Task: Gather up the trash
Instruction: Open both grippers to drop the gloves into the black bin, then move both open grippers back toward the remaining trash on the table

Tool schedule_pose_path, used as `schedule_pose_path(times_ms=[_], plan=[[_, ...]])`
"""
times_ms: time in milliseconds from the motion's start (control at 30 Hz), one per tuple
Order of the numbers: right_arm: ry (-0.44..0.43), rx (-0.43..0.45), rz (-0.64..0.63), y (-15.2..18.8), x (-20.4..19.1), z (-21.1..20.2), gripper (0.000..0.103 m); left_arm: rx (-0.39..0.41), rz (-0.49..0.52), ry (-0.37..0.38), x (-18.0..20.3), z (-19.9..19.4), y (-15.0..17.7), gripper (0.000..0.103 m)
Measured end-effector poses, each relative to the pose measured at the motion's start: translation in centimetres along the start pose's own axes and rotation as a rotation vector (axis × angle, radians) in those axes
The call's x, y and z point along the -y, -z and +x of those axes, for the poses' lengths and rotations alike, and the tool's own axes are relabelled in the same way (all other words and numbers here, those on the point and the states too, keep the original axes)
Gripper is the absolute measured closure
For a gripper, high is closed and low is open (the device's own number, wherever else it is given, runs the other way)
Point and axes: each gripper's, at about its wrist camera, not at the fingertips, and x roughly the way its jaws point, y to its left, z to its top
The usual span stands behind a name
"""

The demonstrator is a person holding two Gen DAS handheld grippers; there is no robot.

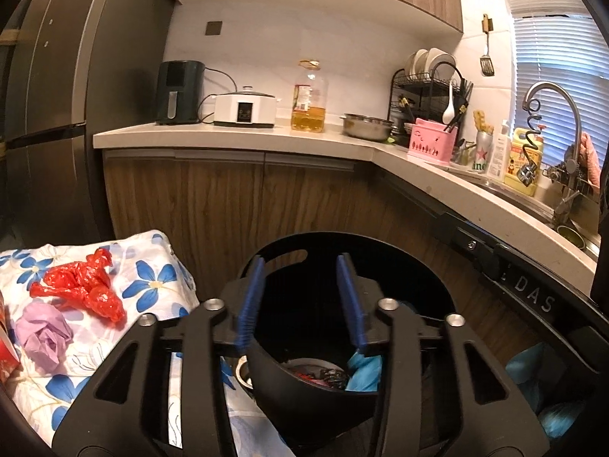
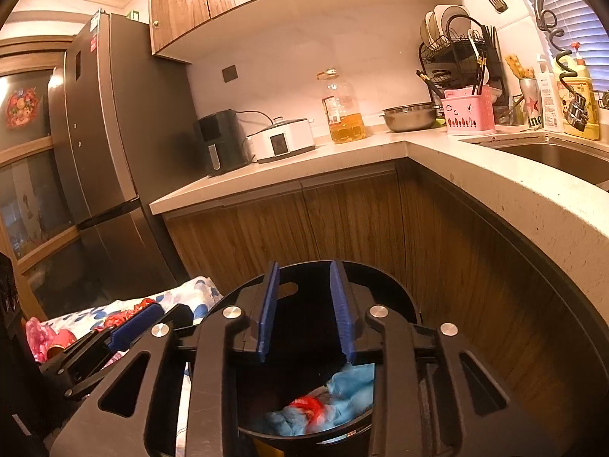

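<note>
The left gripper (image 1: 300, 301) hangs with its 2 blue fingers (image 1: 249, 301) spread apart and nothing between them, poised over the black trash bin (image 1: 380, 243). The right gripper (image 2: 306, 310) likewise shows 2 blue fingers (image 2: 268, 312) parted and empty above the same bin (image 2: 384, 278), in which blue crumpled plastic (image 2: 352, 384) and a red scrap (image 2: 308, 405) lie. Just left of the bin, a floral cloth (image 1: 152, 278) carries a red crumpled bag (image 1: 82, 285) and, near it, a lilac paper wad (image 1: 40, 337). Behind, a countertop (image 1: 236, 135) bears an oil bottle (image 1: 309, 99) and a steel bowl (image 1: 367, 126).
</note>
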Motion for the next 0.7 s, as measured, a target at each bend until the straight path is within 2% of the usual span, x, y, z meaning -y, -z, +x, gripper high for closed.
schedule_pose_path(times_ms=[167, 500, 700], plan=[[0.009, 0.0, 0.009, 0.2, 0.1, -0.2, 0.065, 0.003, -0.013, -0.027, -0.7, -0.4, 0.3, 0.043], [0.032, 0.02, -0.013, 0.4, -0.8, -2.1, 0.037, 0.013, 0.001, -0.101, -1.6, -3.1, 0.5, 0.03], [0.059, 0.037, -0.028, 0.5, -1.4, -3.9, 0.03, 0.041, 0.007, -0.14, -1.8, -6.0, 0.5, 0.02]])
